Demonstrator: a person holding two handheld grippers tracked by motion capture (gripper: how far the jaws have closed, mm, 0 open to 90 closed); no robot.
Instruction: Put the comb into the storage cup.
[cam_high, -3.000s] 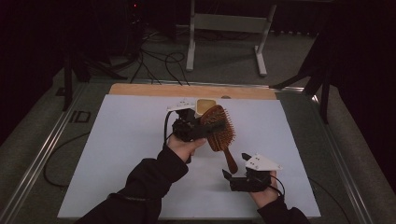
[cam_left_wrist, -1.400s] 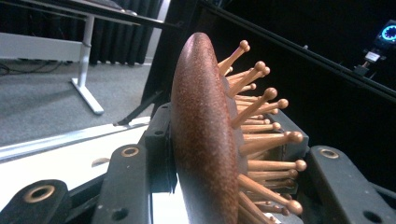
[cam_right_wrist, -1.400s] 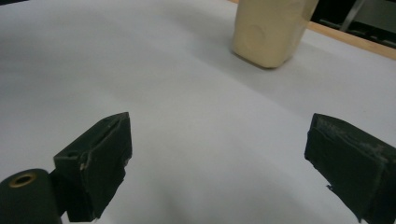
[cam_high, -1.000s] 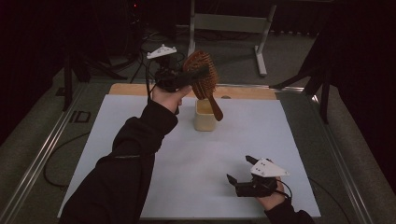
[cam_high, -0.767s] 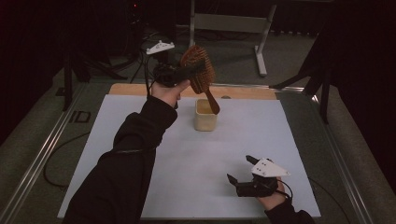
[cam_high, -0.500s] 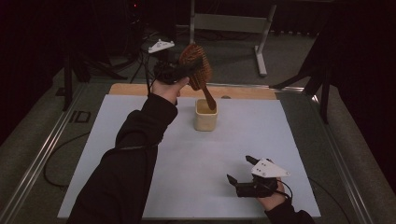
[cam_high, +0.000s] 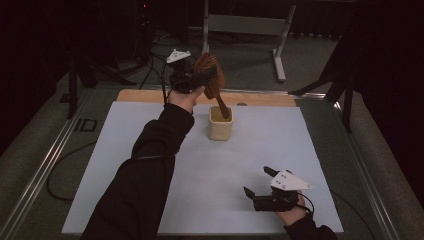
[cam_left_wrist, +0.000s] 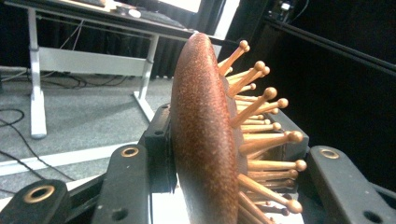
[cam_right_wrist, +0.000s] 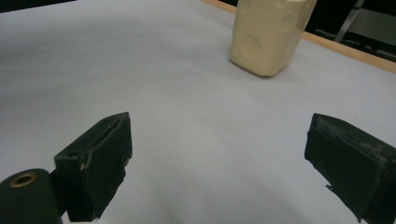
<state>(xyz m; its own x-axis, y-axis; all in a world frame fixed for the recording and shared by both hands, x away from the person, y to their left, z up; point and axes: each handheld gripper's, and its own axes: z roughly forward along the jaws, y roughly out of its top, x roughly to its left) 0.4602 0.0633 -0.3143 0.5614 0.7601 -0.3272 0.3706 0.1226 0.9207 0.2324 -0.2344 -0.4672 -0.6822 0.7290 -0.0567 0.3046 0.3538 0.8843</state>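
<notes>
- The wooden hairbrush (cam_high: 210, 75) is held high over the far middle of the surface (cam_high: 150, 150), head up and handle pointing down, with the handle tip inside the mouth of the cream cup (cam_high: 220, 129). That upright tilt suits feeding the narrow end into the cup, which is probably meant as a holder.
- In the left gripper view the brush head (cam_left_wrist: 205, 140) stands on edge between the two black jaws, back to one side and ball-tipped bristles to the other. Grasping the broad head leaves the whole handle free to enter the cup.
- The left gripper (cam_high: 187, 75) has its fingers clamped on the brush head, the person's arm stretched far forward to reach above the cup.
- The cup stands upright on the white sheet near the wooden strip (cam_high: 150, 95) at the far edge. Whether the handle already touches its bottom is hard to tell, as the dim picture hides the inside.
- The right gripper (cam_high: 260, 184) rests low at the near right of the surface, well apart from the cup; its fingers (cam_right_wrist: 100, 149) stand wide apart with nothing between them. It looks parked there to keep out of the way.
</notes>
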